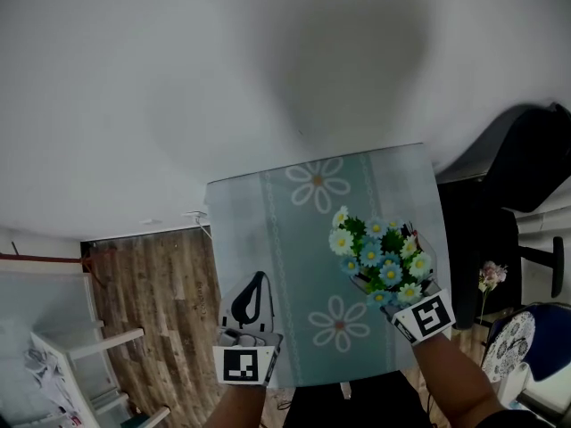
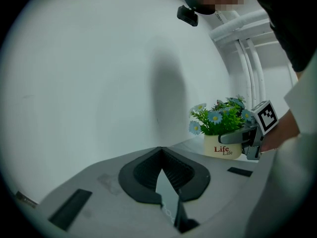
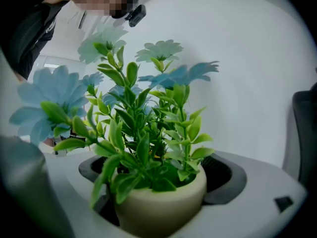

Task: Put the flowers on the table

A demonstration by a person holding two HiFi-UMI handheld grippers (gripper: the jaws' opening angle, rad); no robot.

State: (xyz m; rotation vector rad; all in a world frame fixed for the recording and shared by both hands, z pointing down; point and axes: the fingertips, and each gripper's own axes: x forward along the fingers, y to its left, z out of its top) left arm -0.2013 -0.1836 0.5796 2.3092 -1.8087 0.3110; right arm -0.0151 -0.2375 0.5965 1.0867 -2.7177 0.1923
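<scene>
Head view looked steeply down past a plain white wall (image 1: 178,78) onto the table (image 1: 268,239), which was covered by a pale teal cloth printed with large white daisies. Brown wooden floor (image 1: 152,310) showed to the left of the table, with a white rack (image 1: 80,355) standing in the lower left corner. A black chair (image 1: 517,168) stood just beside the table's right edge.

The flowers (image 1: 382,259), a small bunch of blue and white daisies with green leaves, sat in a cream pot (image 2: 223,148) with "Life" printed in red on its side. They were over the right half of the table, near its front edge. No view showed whether the pot's base touched the cloth.

The right claw (image 1: 401,300) was closed on the pot, one jaw on each side of it below the leaves. The bunch stood upright.

The left claw (image 1: 256,283) hovered over the table's front left part, well apart from the flowers. Its jaws met at the tips, with nothing held between them.
</scene>
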